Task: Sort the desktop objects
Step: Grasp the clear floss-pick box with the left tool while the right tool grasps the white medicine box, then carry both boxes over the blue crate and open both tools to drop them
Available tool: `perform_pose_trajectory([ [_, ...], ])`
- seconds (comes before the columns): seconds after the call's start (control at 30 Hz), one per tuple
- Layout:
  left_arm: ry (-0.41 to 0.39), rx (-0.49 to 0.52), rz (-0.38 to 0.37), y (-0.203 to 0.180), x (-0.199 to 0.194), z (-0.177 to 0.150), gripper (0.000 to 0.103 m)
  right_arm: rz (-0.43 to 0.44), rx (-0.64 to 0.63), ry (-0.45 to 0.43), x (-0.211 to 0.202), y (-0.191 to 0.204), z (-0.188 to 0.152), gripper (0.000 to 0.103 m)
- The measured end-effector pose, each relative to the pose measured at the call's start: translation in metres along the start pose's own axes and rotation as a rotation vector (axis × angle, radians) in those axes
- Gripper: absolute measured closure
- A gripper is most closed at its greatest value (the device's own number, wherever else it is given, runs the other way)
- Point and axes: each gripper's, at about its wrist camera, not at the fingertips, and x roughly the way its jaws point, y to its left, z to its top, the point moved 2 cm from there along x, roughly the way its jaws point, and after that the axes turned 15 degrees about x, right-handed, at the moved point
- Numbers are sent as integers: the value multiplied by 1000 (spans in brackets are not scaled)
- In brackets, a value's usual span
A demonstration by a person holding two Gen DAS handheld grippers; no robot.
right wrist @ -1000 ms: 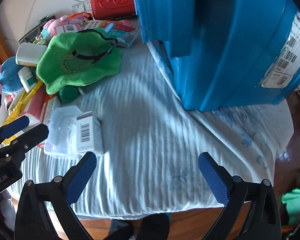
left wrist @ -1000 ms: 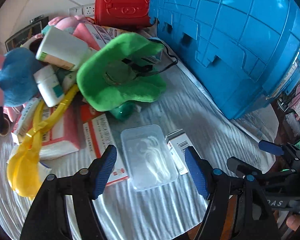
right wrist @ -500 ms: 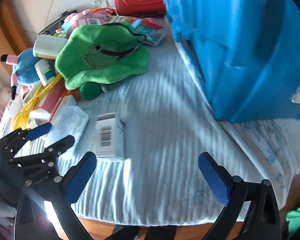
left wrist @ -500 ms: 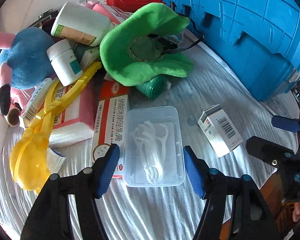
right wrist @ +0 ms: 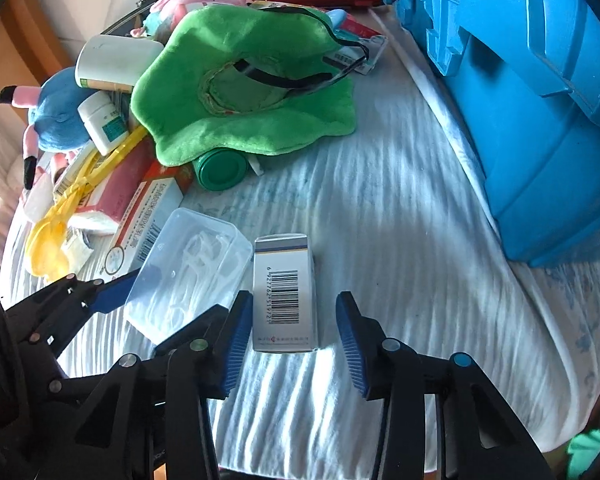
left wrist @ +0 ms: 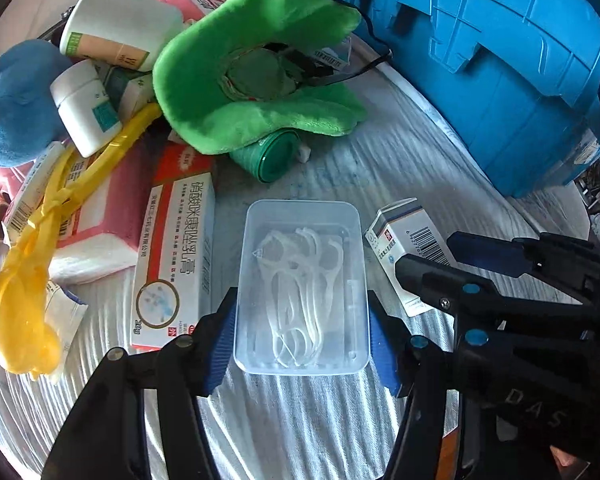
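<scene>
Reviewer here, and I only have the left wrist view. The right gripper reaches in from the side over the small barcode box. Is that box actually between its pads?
Observer: Yes. In the right wrist view the barcode box lies lengthwise between the pads of the right gripper, whose jaws are closing.
Operator: Gripped already?
Observer: Not yet. Bare cloth shows between the box and the outer pad; the other pad is right at the box's side.
Operator: Anything crowding that outer side?
Observer: No, only cloth lies from that pad across to the blue crate.
</scene>
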Motion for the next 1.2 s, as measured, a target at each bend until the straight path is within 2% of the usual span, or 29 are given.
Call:
perform_pose_trajectory([
  [0.17,12,8,63,4,-1,-3,45,8,-32,21,9,13,1,62],
  [0.23,14,10,61,5,-2,-4,45,2,-26,33,14,13,2,66],
  [0.3,18,9,61,4,-3,-5,45,-14,-13,62,21,11,4,74],
  [0.4,9,-8,58,7,-11,-5,45,-30,-48,37,13,19,4,74],
  [0.57,-94,-1,127,12,-56,1,45,-1,-105,-71,-30,43,8,74],
  [0.97,-369,-76,331,53,-172,36,45,96,-224,-441,-159,102,32,74],
  [1.2,-461,-61,334,57,-206,52,45,89,-243,-572,-207,119,32,74],
])
